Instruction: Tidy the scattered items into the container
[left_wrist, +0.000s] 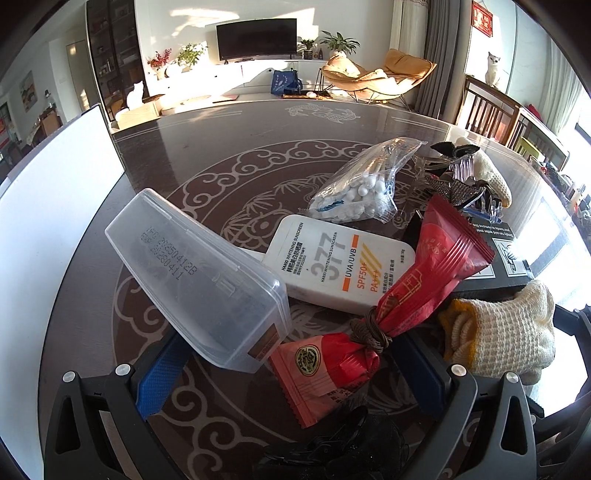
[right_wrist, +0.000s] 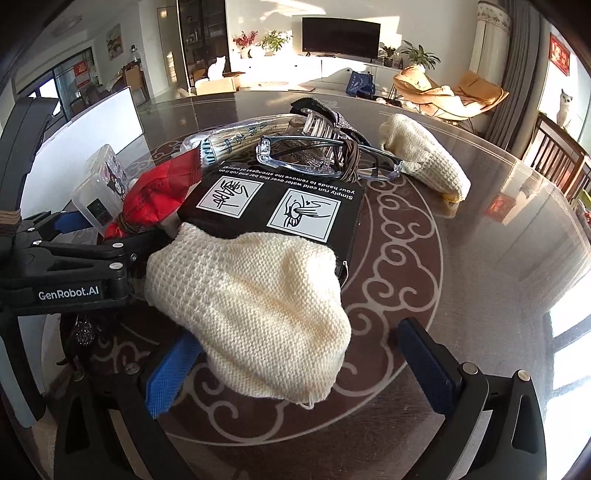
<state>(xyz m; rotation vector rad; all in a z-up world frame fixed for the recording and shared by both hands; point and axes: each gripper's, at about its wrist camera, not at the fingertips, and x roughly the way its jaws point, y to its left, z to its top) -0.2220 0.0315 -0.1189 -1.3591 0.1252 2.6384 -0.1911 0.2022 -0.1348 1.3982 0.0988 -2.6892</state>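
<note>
Both tongs stand spread and hold nothing: our left gripper straddles a red foil snack packet, our right gripper a cream knitted glove. Beyond lie a clear plastic case, white sunscreen tube, black printed box and clear-framed glasses. We judge nothing tidied yet; a white-walled container stands far left, its contents hidden.

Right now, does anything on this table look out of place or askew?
Yes. The clear plastic case sits tilted, one end propped up. A cream knit glove is draped over the black box, while its mate lies apart beside the glasses.
</note>
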